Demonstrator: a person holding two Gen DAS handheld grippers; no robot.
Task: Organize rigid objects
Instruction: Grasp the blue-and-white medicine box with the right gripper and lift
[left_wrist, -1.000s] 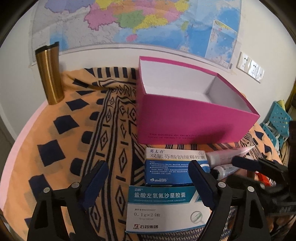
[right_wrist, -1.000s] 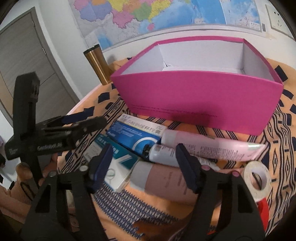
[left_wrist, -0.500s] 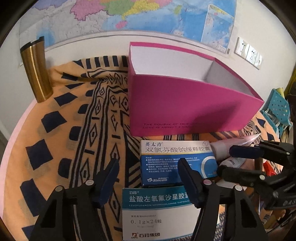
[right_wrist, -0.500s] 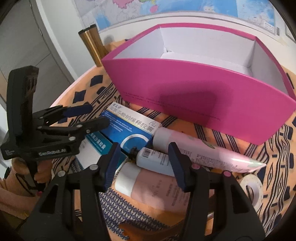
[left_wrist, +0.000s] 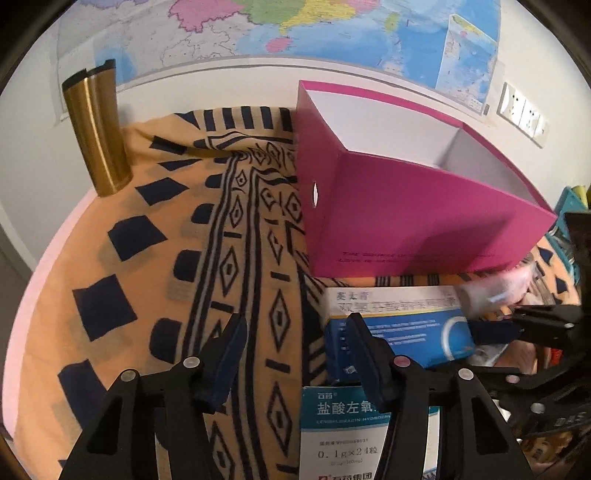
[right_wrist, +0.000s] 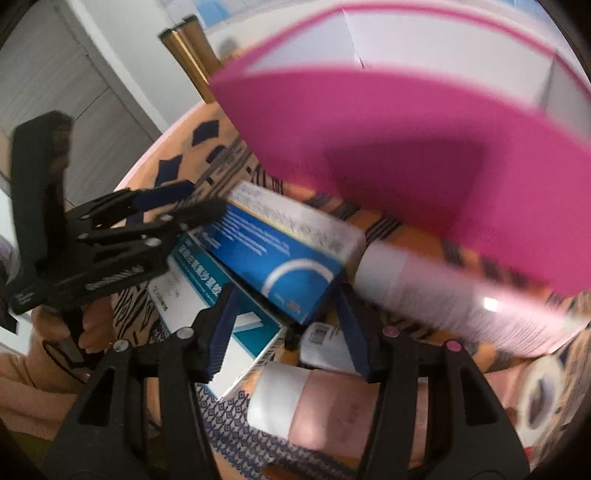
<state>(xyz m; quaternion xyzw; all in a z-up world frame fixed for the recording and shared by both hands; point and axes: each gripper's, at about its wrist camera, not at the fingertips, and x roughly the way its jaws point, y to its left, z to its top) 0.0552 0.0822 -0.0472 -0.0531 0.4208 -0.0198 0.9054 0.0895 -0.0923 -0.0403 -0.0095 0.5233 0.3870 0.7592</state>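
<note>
An open pink box (left_wrist: 417, 218) with a white inside stands on the patterned cloth (left_wrist: 229, 258); it also shows in the right wrist view (right_wrist: 406, 147). In front of it lie a blue medicine box (left_wrist: 402, 325) (right_wrist: 280, 258) and a teal-and-white medicine box (left_wrist: 340, 428) (right_wrist: 207, 299). Beside them lie a pink tube (right_wrist: 461, 299), a small white bottle (right_wrist: 325, 347) and a pink bottle (right_wrist: 332, 410). My left gripper (left_wrist: 295, 354) is open and empty over the cloth, left of the boxes. My right gripper (right_wrist: 284, 325) is open, low over the corner of the blue box.
A gold tumbler (left_wrist: 98, 129) stands at the back left by the wall. A roll of tape (right_wrist: 543, 391) lies at the right. A map (left_wrist: 295, 26) hangs on the wall. Teal baskets (left_wrist: 572, 206) stand beyond the table's right edge.
My left gripper has swung left, so the medicine boxes now sit right of its fingers. My right gripper has moved forward and down, close to the blue box and the pink box.
</note>
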